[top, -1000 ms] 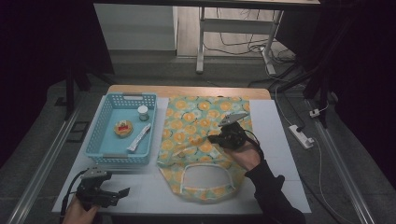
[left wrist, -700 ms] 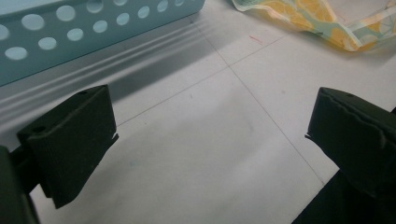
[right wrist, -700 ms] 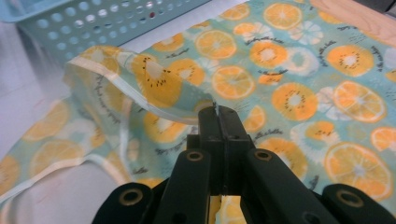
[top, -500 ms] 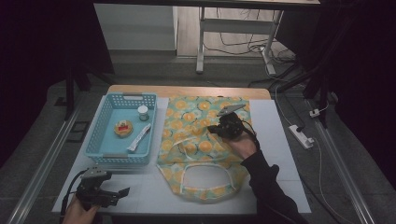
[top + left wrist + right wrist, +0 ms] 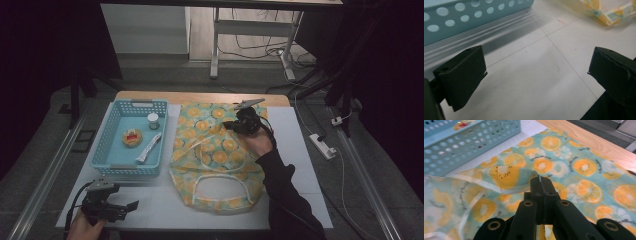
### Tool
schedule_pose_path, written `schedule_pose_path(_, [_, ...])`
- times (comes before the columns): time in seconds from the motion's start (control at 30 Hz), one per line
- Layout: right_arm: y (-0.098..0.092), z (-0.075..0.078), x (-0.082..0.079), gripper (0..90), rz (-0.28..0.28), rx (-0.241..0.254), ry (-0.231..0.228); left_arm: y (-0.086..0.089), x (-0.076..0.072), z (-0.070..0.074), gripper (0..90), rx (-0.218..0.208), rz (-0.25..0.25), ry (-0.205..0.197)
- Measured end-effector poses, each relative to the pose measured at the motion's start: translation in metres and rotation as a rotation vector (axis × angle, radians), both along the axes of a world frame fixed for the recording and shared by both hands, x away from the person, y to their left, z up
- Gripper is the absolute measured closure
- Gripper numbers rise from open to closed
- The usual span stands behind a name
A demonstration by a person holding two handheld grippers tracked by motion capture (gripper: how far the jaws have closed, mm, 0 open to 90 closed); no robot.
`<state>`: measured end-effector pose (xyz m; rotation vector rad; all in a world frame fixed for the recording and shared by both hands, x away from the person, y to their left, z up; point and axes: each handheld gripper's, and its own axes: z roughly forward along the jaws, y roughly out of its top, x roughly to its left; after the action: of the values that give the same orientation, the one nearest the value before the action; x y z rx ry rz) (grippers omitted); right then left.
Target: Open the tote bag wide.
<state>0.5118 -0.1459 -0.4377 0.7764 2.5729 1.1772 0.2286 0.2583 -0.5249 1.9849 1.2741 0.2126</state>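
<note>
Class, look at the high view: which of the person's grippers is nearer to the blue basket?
Left. The left gripper rests on the table just in front of the blue basket. The right gripper pinches the fruit-print bag, beyond the basket's right side.

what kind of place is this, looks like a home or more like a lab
More like a lab or recording workspace, probably. A white table stands in a dark room, with cables on the floor and a power strip beside it. A blue basket and an orange-print cloth bag are laid out neatly.
</note>
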Motion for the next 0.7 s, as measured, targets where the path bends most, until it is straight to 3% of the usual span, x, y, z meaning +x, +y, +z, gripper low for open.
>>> schedule_pose_path(0.3, [0.004, -0.012, 0.019, 90.0, -0.020, -0.019, -0.002, 0.000, 0.000, 0.000, 1.2, -0.002, 0.002, 0.001])
schedule_pose_path(0.7, [0.013, -0.052, 0.029, 90.0, -0.011, -0.096, 0.023, -0.001, 0.000, 0.000, 1.3, 0.008, -0.005, -0.003])
